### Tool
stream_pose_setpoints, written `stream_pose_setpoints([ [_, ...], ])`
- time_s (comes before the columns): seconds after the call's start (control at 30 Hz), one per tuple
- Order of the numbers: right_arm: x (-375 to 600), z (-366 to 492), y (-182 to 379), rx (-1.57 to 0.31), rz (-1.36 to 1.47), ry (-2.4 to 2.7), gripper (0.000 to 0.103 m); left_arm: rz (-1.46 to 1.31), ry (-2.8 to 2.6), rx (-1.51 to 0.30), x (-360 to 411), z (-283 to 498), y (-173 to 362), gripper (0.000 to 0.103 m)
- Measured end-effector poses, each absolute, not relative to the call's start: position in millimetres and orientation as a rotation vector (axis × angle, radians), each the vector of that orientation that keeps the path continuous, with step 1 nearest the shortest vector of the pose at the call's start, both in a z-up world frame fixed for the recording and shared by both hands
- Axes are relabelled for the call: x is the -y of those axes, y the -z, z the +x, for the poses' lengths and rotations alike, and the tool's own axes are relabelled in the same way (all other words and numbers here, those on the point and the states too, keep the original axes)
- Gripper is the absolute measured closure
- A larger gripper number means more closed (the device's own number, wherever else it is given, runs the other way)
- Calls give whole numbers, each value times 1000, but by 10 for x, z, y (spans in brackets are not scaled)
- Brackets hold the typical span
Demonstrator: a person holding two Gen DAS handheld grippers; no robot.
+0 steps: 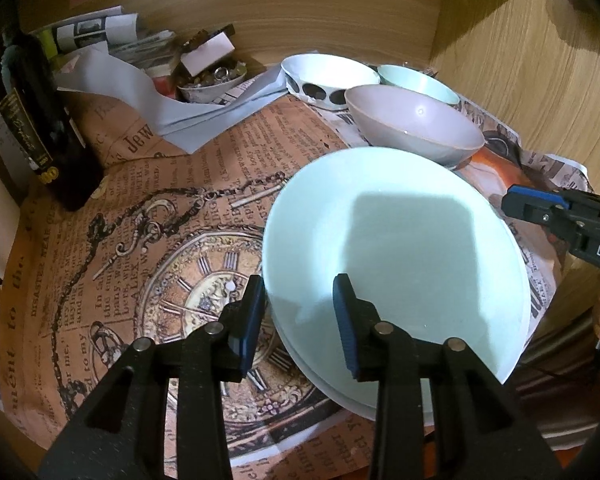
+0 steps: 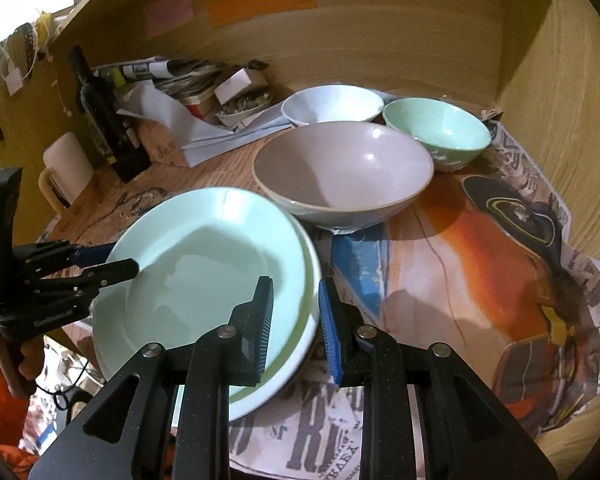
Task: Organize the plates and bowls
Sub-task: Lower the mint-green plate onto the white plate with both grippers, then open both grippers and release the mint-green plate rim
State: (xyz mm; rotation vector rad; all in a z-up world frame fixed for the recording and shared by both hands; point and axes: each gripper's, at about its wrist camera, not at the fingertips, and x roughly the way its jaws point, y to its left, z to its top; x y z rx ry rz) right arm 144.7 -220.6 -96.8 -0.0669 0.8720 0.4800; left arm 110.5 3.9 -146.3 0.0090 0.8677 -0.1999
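Plates: I'm seeing the mint plate (image 2: 204,264) stacked on another plate (image 2: 300,336) at the worktop's (image 1: 140,208) near edge.
Left gripper (image 1: 300,312): I'm straddling its rim, jaws apart.
Right gripper (image 2: 296,320): I'm clamping the opposite rim.
Risk: I'm judging a one-sided hold is tipping it.

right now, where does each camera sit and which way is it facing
Left wrist: on the left gripper, angled down at the pale green plate whose rim lies between its fingers; the right gripper shows at the right edge.
Right wrist: on the right gripper, angled down over the plate's opposite rim and the grey bowl; the left gripper and a hand show at left.
Shared: the stacked plates, three bowls, the dark bottle, the newspaper-print cover.
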Motion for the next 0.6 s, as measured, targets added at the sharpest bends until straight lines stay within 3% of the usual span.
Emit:
stream_pose_setpoints([
  [0.13, 2287, 1494, 934, -852, -48, -460, 82, 18, 163, -809, -102, 1056, 1316, 52],
  [0.23, 2346, 1534, 865, -822, -41, -444, 79, 11, 152, -768, -152, 1061, 1161, 48],
  [0.4, 2459, 1617, 707, -749, -14, -407, 62, -16, 143, -705, -187, 1153, 893, 33],
  [0.53, 2553, 1693, 570, -669, -3, -372, 43, -24, 146, -664, -153, 1315, 722, 17],
  [0.6, 2577, 1745, 524, -638, -3, -354, 38, -19, 147, -655, -115, 1413, 671, 15],
])
